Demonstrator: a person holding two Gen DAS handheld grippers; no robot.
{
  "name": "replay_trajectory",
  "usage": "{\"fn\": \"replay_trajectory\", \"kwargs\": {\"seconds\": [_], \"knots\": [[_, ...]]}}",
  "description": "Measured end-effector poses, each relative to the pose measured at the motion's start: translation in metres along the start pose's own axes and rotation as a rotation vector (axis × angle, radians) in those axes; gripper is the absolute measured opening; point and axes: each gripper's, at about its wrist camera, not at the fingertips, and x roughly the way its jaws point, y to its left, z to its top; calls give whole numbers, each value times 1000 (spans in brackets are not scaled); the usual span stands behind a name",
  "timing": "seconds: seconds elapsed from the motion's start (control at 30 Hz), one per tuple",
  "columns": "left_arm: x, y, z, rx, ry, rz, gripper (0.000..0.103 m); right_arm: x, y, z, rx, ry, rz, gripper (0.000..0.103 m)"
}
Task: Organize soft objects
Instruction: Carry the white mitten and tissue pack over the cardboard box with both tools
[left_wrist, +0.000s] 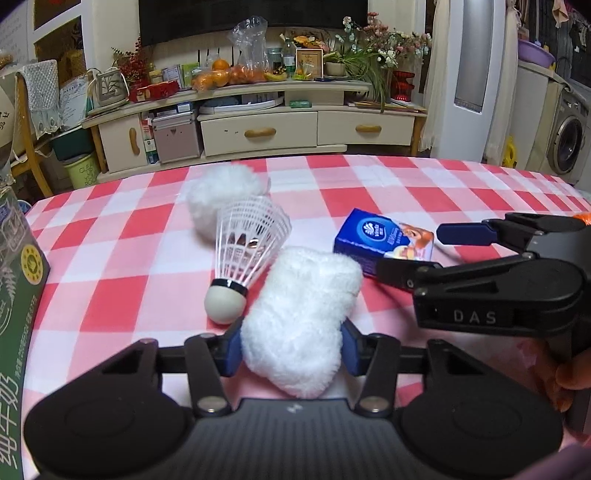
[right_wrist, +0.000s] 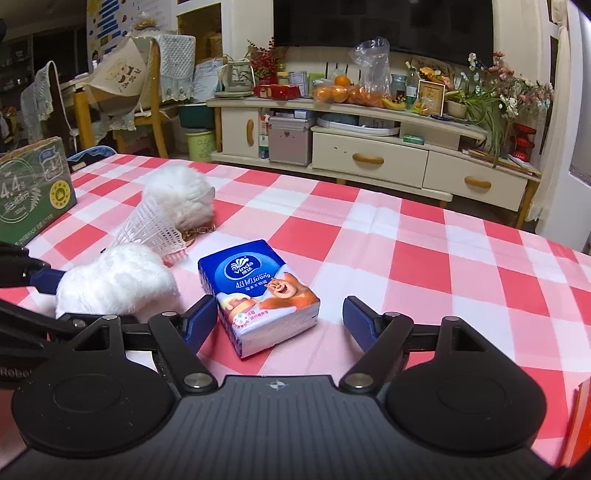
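The red-and-white checked tabletop (right_wrist: 424, 258) lies bare right of the blue tissue pack (right_wrist: 258, 295). Leftward, a white plastic shuttlecock (left_wrist: 247, 251), two fluffy white pads (left_wrist: 299, 325) and a green carton (right_wrist: 33, 188) crowd the way.

Both fisheye views sit low behind their own claw, looking slantwise down across the checked table (left_wrist: 369, 192) toward the TV cabinet (right_wrist: 369, 158). They share the tissue pack (left_wrist: 380, 240) (seen closer from the right) and a fluffy white pad (right_wrist: 118, 280).
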Motion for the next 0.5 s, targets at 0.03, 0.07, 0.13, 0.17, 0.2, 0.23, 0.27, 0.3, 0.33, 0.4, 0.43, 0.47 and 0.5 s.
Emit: {"fn": "replay_trajectory", "kwargs": {"seconds": [0.03, 0.07, 0.13, 0.17, 0.2, 0.23, 0.27, 0.3, 0.33, 0.4, 0.43, 0.47, 0.5], "knots": [[0, -1, -1, 4, 4, 5, 47, 0, 0, 0, -2, 0, 0, 90], [0, 0, -2, 5, 6, 7, 46, 1, 0, 0, -4, 3, 3, 88], [-1, -1, -2, 1, 9, 10, 45, 1, 0, 0, -9, 6, 7, 73], [-3, -1, -2, -2, 10, 13, 44, 1, 1, 0, -9, 6, 3, 73], [-4, -1, -2, -4, 10, 15, 44, 1, 0, 0, -9, 5, 1, 73], [-6, -1, -2, -6, 12, 18, 43, 1, 0, 0, -9, 3, 1, 72], [-7, -2, -3, -10, 15, 21, 43, 1, 0, 0, -9, 2, -3, 72], [-8, -1, -4, -16, 18, 21, 43, 0, -1, 0, -8, 1, -10, 72], [-10, -1, -5, -23, 20, 19, 42, 0, -1, 0, -4, 1, -15, 72], [-13, 0, -6, -36, 25, 14, 42, -1, -1, -1, -1, -1, -19, 72], [-15, 0, -7, -45, 28, 12, 42, -2, 0, -1, 0, -2, -27, 72], [-17, 1, -8, -55, 32, 10, 41, -2, 1, -2, -1, -3, -36, 72], [-20, 2, -9, -66, 37, 6, 41, -3, 3, -2, -4, -5, -44, 72]]}}
